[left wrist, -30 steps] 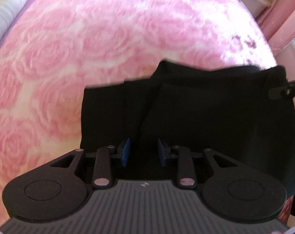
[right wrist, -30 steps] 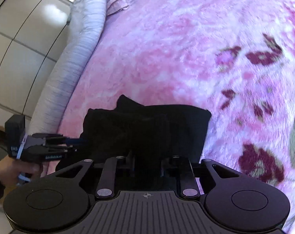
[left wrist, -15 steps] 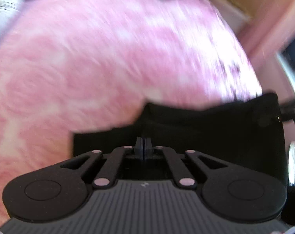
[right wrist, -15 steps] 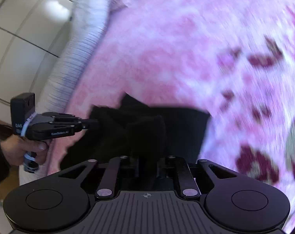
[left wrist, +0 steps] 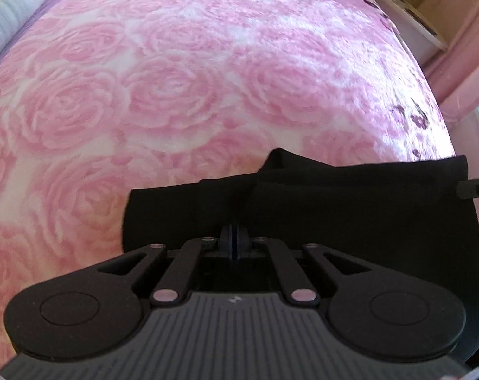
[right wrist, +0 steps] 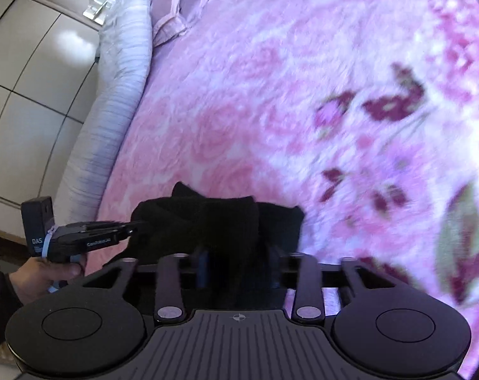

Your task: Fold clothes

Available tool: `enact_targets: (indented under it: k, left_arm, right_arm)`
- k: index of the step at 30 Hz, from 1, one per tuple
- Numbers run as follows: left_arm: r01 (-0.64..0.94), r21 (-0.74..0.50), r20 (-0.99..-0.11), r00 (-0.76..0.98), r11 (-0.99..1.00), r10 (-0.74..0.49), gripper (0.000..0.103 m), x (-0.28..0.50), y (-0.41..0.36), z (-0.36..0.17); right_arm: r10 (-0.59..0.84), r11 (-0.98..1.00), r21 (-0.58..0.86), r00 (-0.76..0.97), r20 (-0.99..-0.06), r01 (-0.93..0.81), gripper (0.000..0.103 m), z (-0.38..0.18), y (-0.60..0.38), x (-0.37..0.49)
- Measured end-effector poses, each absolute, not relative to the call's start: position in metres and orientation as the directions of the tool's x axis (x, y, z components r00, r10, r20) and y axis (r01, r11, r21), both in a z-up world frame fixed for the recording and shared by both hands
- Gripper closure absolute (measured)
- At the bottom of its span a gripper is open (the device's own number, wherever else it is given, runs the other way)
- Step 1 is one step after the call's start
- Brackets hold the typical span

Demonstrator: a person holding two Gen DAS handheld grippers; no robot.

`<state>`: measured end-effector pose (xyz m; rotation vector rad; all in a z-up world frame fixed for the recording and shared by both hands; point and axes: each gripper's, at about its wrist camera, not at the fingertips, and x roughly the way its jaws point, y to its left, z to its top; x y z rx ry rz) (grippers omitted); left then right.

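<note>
Grippers are working a black garment (left wrist: 350, 209) low in frame: left gripper (left wrist: 234, 243) pinching its edge, right gripper (right wrist: 236, 269) spreading wide around a fold.

Left wrist camera: sat behind my left gripper (left wrist: 234, 242), looked forward and down, close over black garment (left wrist: 334, 209), pink rose blanket (left wrist: 176, 79) beyond.
Right wrist camera: sat behind my right gripper (right wrist: 236, 266), faced along bed toward white cabinet doors (right wrist: 27, 79).
Shared between views: same garment, same blanket. Right view also caught left gripper (right wrist: 135, 224) from side; left view caught right gripper's tip (left wrist: 475, 187) at right edge.
</note>
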<state>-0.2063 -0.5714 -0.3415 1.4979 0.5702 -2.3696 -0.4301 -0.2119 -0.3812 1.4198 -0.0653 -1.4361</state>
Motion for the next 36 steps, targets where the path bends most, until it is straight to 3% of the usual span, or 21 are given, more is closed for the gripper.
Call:
enact_targets:
  k: [7, 8, 9, 13, 16, 24, 27, 29, 31, 32, 36]
  left_arm:
    - [0.453, -0.193, -0.861, -0.504, -0.87, -0.072, 0.098, -0.195, -0.557, -0.299]
    - [0.442, -0.203, -0.854, -0.517, -0.874, -0.063, 0.098, -0.197, -0.552, -0.296]
    - [0.426, -0.217, -0.852, -0.522, -0.878, -0.042, 0.098, -0.2, -0.546, -0.297]
    - [0.355, -0.197, -0.892, -0.451, -0.914, 0.017, 0.097, -0.226, -0.525, -0.334]
    - [0.365, -0.181, -0.889, -0.458, -0.913, -0.007, 0.096, -0.233, -0.527, -0.358]
    - [0.412, -0.125, -0.914, -0.401, -0.903, -0.057, 0.098, -0.236, -0.534, -0.337]
    - [0.397, -0.125, -0.901, -0.429, -0.909, -0.062, 0.097, -0.217, -0.523, -0.31]
    - [0.368, -0.132, -0.895, -0.444, -0.921, -0.049, 0.097, -0.206, -0.509, -0.293]
    - [0.307, -0.142, -0.894, -0.448, -0.941, -0.011, 0.097, -0.203, -0.488, -0.285]
    - [0.272, -0.151, -0.893, -0.449, -0.95, 0.014, 0.097, -0.203, -0.477, -0.282]
    - [0.129, -0.209, -0.891, -0.434, -0.969, 0.134, 0.097, -0.214, -0.434, -0.289]
  right_arm:
    - [-0.71, -0.424, 0.669, 0.234, -0.664, 0.611, 0.06, -0.369, -0.213, -0.424]
    - [-0.699, -0.449, 0.658, 0.221, -0.68, 0.605, 0.068, -0.373, -0.215, -0.425]
    - [-0.686, -0.473, 0.645, 0.209, -0.697, 0.6, 0.088, -0.377, -0.216, -0.427]
    - [-0.641, -0.531, 0.621, 0.205, -0.739, 0.577, 0.088, -0.4, -0.213, -0.433]
    - [-0.649, -0.533, 0.63, 0.204, -0.733, 0.565, 0.088, -0.411, -0.208, -0.439]
    - [-0.653, -0.466, 0.674, 0.291, -0.699, 0.573, 0.088, -0.399, -0.213, -0.456]
    - [-0.684, -0.429, 0.701, 0.302, -0.664, 0.57, 0.083, -0.378, -0.19, -0.452]
    - [-0.7, -0.408, 0.723, 0.317, -0.64, 0.558, 0.073, -0.367, -0.168, -0.441]
    - [-0.694, -0.37, 0.74, 0.362, -0.622, 0.561, 0.051, -0.362, -0.145, -0.422]
    - [-0.682, -0.344, 0.747, 0.395, -0.615, 0.57, 0.047, -0.361, -0.135, -0.409]
    - [-0.591, -0.188, 0.752, 0.539, -0.6, 0.631, 0.044, -0.367, -0.118, -0.356]
